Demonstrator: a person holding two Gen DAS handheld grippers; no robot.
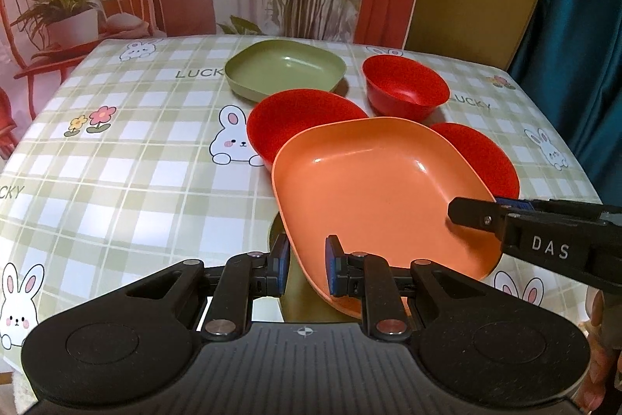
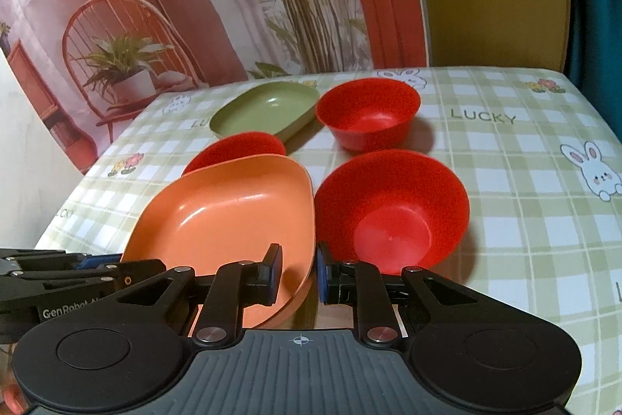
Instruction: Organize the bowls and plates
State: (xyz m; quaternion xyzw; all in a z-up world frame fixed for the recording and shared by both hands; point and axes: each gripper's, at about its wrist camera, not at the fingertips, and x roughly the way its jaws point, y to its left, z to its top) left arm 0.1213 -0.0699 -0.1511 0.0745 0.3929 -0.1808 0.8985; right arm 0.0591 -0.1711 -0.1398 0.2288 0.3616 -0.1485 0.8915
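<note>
Left tongs (image 1: 307, 269), left wrist view: clenched on the near-left rim of the orange plate (image 1: 381, 197), one blue pad inside the rim and one outside. Plate is tilted, its near edge held up off the desk (image 1: 116, 158). Right tongs (image 1: 472, 216) enter from the right edge and pinch the plate's right rim. Behind the plate sit two red bowls, one on the left (image 1: 299, 119) and one on the right (image 1: 486, 158), both partly hidden by the plate. Third red bowl (image 1: 406, 90) stands farther back on the right, apart from the others. Green plate (image 1: 285, 70) lies flat at the far middle of the desk, just behind the left bowl. Checked cloth with rabbits covers the desk. Right wrist view: right tongs (image 2: 297, 273) straddle the orange plate (image 2: 233, 216) at its right rim, grasping it, left pad inside and right pad outside. Left tongs (image 2: 97, 265) come in from the left edge at the plate's near-left rim. Nearest red bowl (image 2: 392, 209) sits just beside the plate on the right, whether touching I cannot tell. Another red bowl (image 2: 241, 148) shows behind the plate. Far red bowl (image 2: 369, 113) stands beside the green plate (image 2: 264, 109).
</note>
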